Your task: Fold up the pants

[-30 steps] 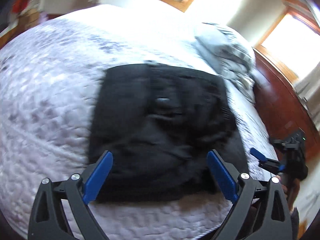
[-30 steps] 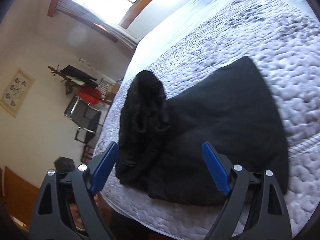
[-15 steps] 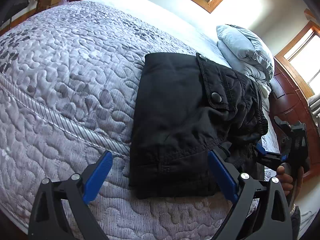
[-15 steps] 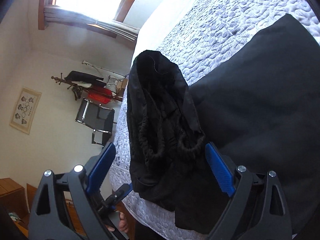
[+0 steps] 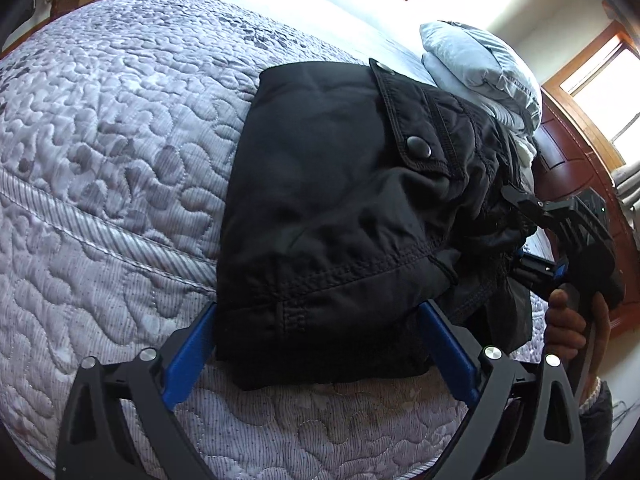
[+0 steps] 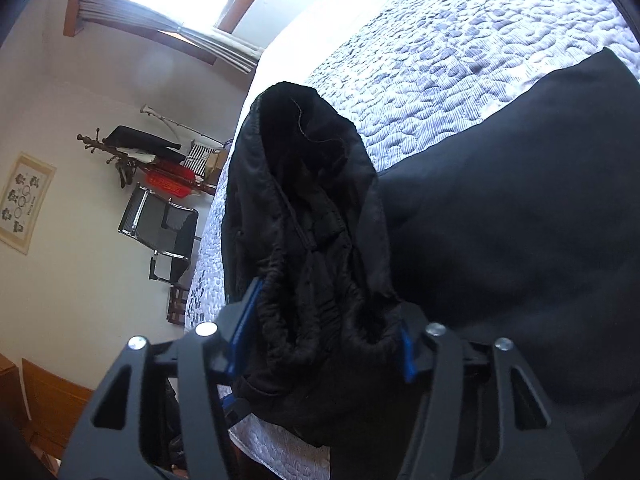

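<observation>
Black pants point(image 5: 332, 208) lie folded on the quilted bed, pocket flap with a snap facing up. My left gripper point(image 5: 316, 344) is open, its blue fingers straddling the near edge of the folded stack. In the right wrist view the bunched elastic waistband point(image 6: 320, 312) sits between the blue fingers of my right gripper point(image 6: 324, 344), which has closed partway around it. The right gripper also shows in the left wrist view point(image 5: 560, 240) at the waistband end, held by a hand.
The grey quilted bedspread point(image 5: 100, 152) covers the bed. Grey pillows point(image 5: 480, 68) lie at the head by a wooden headboard point(image 5: 576, 160). A black chair point(image 6: 160, 232) and a coat rack point(image 6: 132, 152) stand beside the bed.
Both grippers moved in to the pants. The left gripper's fingers now straddle the stack's edge. The right gripper's fingers narrowed around the waistband.
</observation>
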`<action>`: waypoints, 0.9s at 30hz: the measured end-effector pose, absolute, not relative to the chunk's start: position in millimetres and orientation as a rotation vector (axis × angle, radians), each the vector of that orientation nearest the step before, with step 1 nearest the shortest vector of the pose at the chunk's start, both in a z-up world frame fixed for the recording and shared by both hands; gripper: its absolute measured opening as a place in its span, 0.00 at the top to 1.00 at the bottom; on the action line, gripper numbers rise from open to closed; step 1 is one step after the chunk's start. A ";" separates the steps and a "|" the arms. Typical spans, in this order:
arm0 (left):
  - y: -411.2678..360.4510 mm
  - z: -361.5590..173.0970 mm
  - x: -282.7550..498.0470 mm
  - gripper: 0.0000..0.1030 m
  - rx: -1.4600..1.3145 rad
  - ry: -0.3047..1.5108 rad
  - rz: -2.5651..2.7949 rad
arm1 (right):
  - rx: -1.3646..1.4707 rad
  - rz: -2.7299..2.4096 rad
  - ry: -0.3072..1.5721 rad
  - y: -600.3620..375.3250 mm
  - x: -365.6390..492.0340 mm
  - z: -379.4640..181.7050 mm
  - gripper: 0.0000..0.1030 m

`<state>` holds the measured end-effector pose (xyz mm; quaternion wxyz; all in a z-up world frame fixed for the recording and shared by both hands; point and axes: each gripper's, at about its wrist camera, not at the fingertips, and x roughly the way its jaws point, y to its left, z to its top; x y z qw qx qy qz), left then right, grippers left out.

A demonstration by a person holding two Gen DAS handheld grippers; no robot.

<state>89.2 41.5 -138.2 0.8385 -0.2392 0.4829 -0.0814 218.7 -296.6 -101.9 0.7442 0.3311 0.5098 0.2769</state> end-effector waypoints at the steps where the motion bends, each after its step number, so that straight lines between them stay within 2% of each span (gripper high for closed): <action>1: 40.5 -139.3 89.4 0.04 -0.505 1.027 -0.175 | 0.733 0.611 1.118 -297.0 219.4 -102.5 0.64; 5: 39.6 -141.8 89.0 0.04 -0.528 1.036 -0.176 | 0.739 0.630 1.102 -299.4 214.5 -99.8 0.72; 27: 63.6 -142.5 67.2 0.04 -0.633 1.030 -0.184 | 0.632 0.762 0.989 -275.7 195.1 -21.3 0.75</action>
